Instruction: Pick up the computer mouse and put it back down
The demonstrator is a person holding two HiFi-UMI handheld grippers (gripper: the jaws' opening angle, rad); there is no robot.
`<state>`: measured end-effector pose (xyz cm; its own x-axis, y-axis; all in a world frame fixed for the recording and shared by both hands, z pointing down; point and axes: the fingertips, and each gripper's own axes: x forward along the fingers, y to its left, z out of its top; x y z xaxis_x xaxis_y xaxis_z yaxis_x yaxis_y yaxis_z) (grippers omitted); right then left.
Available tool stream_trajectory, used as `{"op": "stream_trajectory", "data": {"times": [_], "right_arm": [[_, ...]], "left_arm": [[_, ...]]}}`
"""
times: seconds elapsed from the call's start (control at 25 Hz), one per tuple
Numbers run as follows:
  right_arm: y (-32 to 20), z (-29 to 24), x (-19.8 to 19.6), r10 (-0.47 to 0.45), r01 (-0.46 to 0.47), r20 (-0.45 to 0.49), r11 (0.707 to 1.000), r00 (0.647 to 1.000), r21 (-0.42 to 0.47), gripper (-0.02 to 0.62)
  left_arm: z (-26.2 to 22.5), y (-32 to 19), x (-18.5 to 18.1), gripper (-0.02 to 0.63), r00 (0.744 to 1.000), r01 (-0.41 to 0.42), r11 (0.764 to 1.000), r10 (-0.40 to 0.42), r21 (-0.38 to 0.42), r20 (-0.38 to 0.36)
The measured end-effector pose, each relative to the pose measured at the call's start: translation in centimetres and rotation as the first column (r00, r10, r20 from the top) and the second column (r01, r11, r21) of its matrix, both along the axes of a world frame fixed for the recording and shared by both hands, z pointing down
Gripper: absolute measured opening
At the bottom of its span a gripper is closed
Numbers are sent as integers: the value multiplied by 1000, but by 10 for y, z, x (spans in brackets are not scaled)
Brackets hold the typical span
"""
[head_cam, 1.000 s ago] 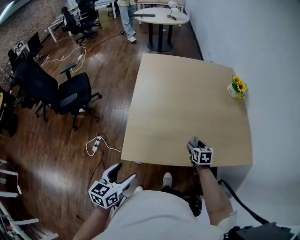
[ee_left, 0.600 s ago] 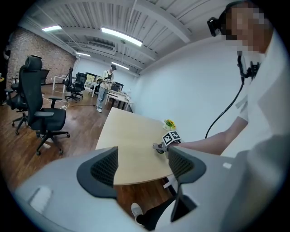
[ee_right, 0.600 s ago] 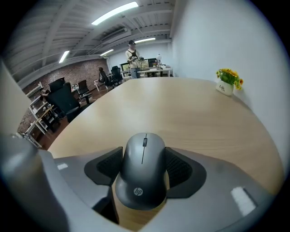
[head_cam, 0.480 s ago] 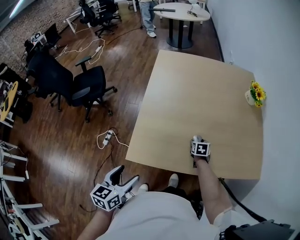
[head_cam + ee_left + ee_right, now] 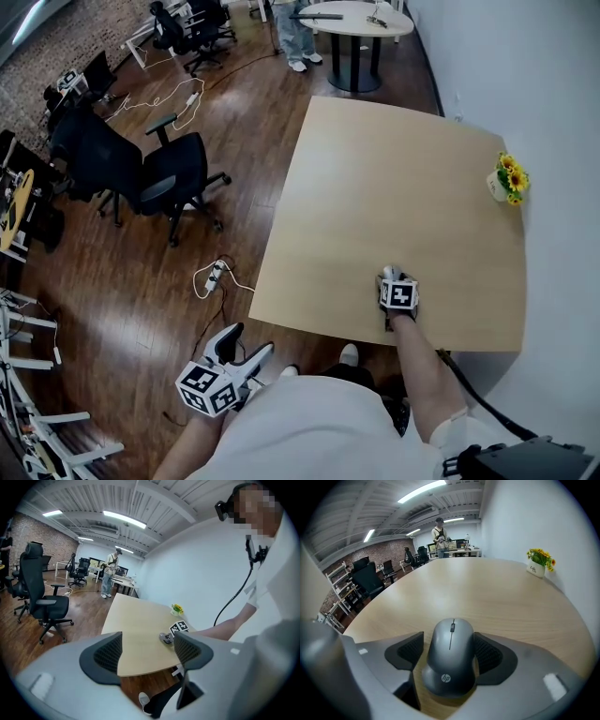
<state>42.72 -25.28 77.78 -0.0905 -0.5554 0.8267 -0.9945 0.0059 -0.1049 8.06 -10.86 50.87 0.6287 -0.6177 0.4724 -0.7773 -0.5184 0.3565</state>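
Note:
A grey computer mouse (image 5: 451,656) rests on the light wooden table (image 5: 394,187) near its front edge. My right gripper (image 5: 449,644) straddles it with a pad on each side. Its jaws are opening, and a thin gap shows at the left pad (image 5: 408,651). In the head view the right gripper (image 5: 390,277) covers most of the mouse (image 5: 391,274). My left gripper (image 5: 246,342) hangs open over the floor, left of and below the table, with nothing between its fingers. The left gripper view shows the mouse (image 5: 165,638) and the right gripper's marker cube (image 5: 178,627) on the table.
A small white pot of yellow flowers (image 5: 504,181) stands at the table's right edge by the wall. Black office chairs (image 5: 155,183) and a power strip with cable (image 5: 216,275) are on the wooden floor at the left. A round table (image 5: 342,19) and a person stand far back.
The right gripper with the mouse has settled a little further in from the table's front edge. The left gripper has stayed low at the left.

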Motion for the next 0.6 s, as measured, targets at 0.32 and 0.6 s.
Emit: {"op": "stream_trajectory", "data": {"times": [0.32,0.6], "right_arm": [[29,-53,-13,42,-45,31,994,999,97,400],[97,-129,-61,34,-40,35,983,999,182,405]], "left_arm": [[-10,12,-20,321,998,-58,998,59,30,-27],[-6,28,-51,321,987,-151,988,153,37,-55]]}}
